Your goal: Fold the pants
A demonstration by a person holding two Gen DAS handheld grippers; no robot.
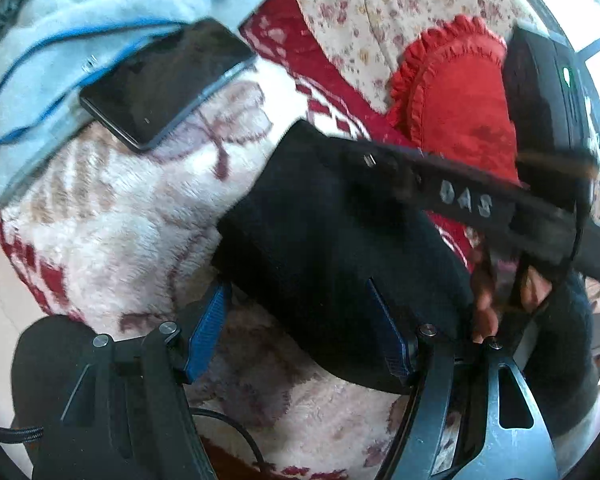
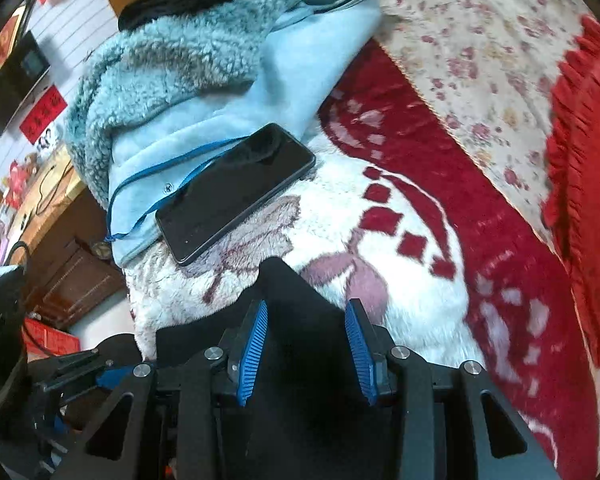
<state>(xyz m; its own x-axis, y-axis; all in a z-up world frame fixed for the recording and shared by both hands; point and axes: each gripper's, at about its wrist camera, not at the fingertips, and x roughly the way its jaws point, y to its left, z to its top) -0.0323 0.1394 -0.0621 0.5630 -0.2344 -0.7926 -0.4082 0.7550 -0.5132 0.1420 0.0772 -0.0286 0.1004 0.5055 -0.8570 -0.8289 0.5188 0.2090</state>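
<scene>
A bed is covered by a plush red-and-white floral blanket. A white tiled wall, a wooden cabinet and a bright window are seen beyond.

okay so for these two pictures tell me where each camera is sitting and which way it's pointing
Left wrist: on the left tongs, looking along them at the black pants between their blue pads; the right tongs and fingers cross at right.
Right wrist: on the right tongs, looking over the pants across the blanket; the left tongs show lower left.
Shared: phone, blue fleece, red cushion.
</scene>
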